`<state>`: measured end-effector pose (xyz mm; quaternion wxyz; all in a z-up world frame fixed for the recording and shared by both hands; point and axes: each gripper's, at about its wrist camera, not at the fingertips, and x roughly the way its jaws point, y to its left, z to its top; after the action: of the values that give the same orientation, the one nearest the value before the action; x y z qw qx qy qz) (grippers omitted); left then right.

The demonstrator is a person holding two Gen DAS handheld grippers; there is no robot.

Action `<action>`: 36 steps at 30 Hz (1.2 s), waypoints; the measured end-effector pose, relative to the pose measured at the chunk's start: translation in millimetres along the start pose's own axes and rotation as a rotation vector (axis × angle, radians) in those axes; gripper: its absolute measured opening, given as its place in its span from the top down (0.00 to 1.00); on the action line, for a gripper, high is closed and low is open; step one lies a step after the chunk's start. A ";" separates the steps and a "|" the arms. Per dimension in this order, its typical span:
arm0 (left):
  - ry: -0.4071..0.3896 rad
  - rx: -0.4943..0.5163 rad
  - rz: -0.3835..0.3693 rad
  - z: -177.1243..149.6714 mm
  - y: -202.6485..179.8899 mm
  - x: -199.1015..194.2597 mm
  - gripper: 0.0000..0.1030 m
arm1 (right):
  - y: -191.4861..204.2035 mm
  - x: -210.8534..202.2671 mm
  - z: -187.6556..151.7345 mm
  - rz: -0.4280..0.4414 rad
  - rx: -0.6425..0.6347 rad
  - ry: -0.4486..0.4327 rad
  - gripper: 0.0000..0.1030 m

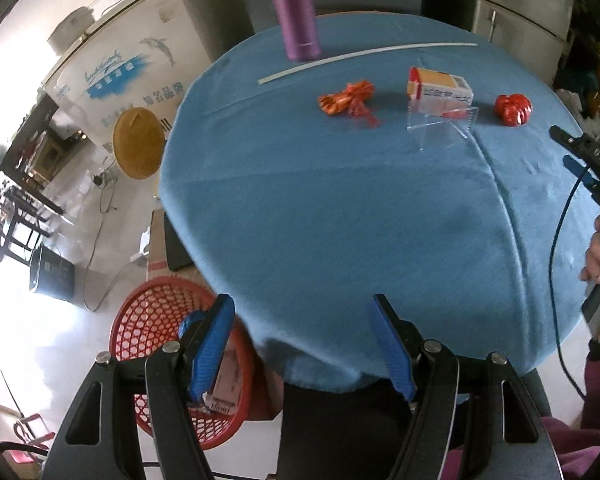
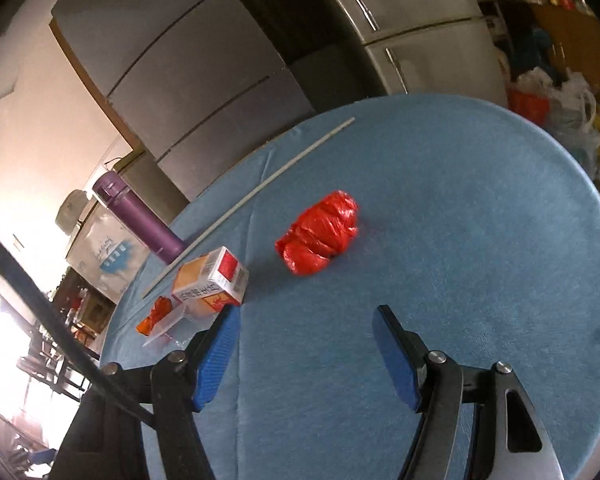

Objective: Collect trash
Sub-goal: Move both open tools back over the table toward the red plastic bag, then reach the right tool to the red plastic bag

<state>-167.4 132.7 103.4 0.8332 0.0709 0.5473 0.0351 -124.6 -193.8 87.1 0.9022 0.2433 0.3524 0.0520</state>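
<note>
in the left wrist view, the left gripper [image 1: 304,344] is hovering at the near edge of the round table [image 1: 320,216] with blue cloth, its jaws standing wide apart and holding nothing. below it on the floor a red basket [image 1: 148,320] is sitting, with some paper inside. far on the table an orange wrapper [image 1: 350,101], a small carton [image 1: 440,87] on a clear plastic stand [image 1: 440,124] and a crumpled red wrapper [image 1: 513,109] are lying in a row, well apart from the gripper. a purple bottle [image 1: 294,8] is standing behind a thin white stick [image 1: 364,56].

in the right wrist view, the right gripper [image 2: 306,354] is hovering over the cloth, jaws also spread and empty. the crumpled red wrapper [image 2: 320,238] is lying ahead of the fingers, not touching them. the small carton [image 2: 212,278] is lying to the left, near the left finger.
</note>
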 end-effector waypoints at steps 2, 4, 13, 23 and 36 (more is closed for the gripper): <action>0.003 0.019 -0.004 6.4 -11.3 0.1 0.32 | -2.1 4.2 -4.2 0.006 -0.015 -0.004 0.30; 0.005 0.044 -0.005 11.5 -21.4 -0.1 0.32 | -4.7 5.5 -9.8 0.013 -0.023 -0.019 0.30; 0.008 0.096 -0.020 28.4 -55.9 -0.1 0.32 | -10.9 7.8 -12.0 0.081 0.010 -0.049 0.30; 0.033 0.080 -0.053 32.2 -83.4 -1.8 0.32 | -12.6 9.3 -9.3 0.086 0.012 -0.065 0.30; 0.017 0.048 -0.025 24.4 -103.1 -21.0 0.32 | -15.8 14.2 -9.4 0.117 0.028 -0.037 0.30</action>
<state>-155.4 26.1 115.9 0.8269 0.0837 0.5560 0.0124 -121.5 -200.1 64.9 0.9005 0.2769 0.3215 0.0954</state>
